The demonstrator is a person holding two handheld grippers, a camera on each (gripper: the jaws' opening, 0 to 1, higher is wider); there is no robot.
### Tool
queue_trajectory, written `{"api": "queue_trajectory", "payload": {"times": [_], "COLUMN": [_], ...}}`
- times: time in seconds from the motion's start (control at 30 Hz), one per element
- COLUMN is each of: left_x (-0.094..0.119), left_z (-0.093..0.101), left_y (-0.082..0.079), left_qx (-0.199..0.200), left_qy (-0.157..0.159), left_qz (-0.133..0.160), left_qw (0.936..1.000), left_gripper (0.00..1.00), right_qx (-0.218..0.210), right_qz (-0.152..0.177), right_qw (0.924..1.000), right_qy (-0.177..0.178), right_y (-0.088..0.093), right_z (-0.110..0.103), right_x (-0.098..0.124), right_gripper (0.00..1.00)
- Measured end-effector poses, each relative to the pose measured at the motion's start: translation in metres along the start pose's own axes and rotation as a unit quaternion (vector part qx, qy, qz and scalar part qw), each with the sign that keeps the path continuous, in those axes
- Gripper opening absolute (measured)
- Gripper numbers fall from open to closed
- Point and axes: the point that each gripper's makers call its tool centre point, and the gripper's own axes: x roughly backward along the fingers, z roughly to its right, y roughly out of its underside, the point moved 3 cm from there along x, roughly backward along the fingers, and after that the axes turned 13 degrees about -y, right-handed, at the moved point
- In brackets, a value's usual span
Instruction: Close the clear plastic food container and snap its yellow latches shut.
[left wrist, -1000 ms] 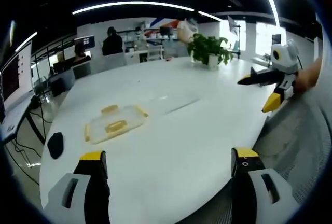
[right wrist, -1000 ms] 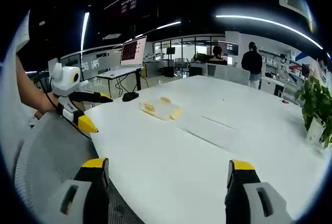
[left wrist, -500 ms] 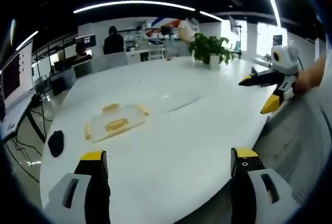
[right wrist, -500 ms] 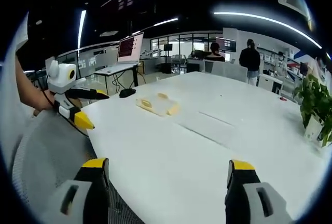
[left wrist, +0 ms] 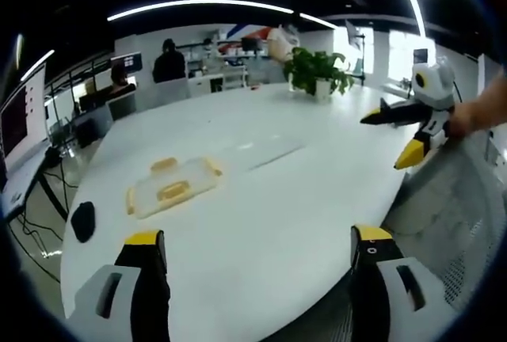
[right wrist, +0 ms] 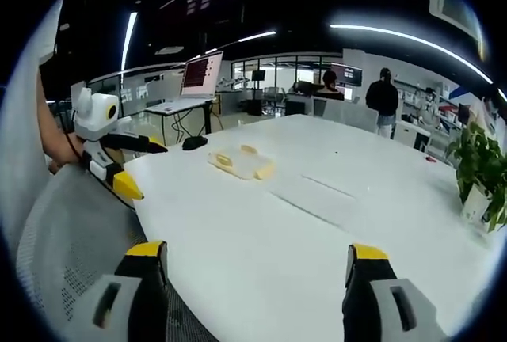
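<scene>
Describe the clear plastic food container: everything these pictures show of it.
The food container is a low, flat, rectangular box of clear plastic with yellow latches along its edges and a yellow patch at its middle. It lies flat on the white table, well ahead of both grippers, and nothing touches it. In the right gripper view it sits toward the table's far left part. Whether the lid is fully seated or the latches are snapped is too small to tell.

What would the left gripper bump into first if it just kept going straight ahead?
Probably the bare white table. The left gripper is open above its near edge and aims across it. The clear food container lies off to the left of that line, though depth is hard to judge.
</scene>
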Motion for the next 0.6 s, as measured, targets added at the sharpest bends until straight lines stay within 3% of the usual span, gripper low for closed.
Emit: {"api": "queue_trajectory", "payload": {"times": [0.27,0.33,0.5,0.6], "left_x": [0.0002,0.0,0.0011,0.0004], "left_z": [-0.0029,-0.0036,-0.0037,-0.0034], "left_y": [0.002,0.0041,-0.0028,0.0007], "left_qx": [-0.003,-0.032,-0.023,-0.02], "left_qy": [-0.006,-0.014,-0.011,-0.014], "left_qz": [-0.003,-0.006,0.009,0.0], "left_qw": [1.0,0.9994,0.9996,0.9997], "left_gripper": [0.95,0.96,0.96,0.95], "right_qx": [-0.019,-0.018,-0.025,-0.022], "right_qz": [0.006,0.008,0.03,0.021], "right_qw": [0.9998,0.9998,0.9991,0.9993], "right_qy": [-0.001,-0.001,-0.015,-0.022], "right_y": [0.0004,0.0001,-0.0073,-0.0034], "right_z": [0.0034,0.0022,0.0001,-0.0042], "right_x": [-0.001,-0.0009,-0.0001,-0.0011], "right_gripper": [0.92,0.93,0.93,0.92]}}
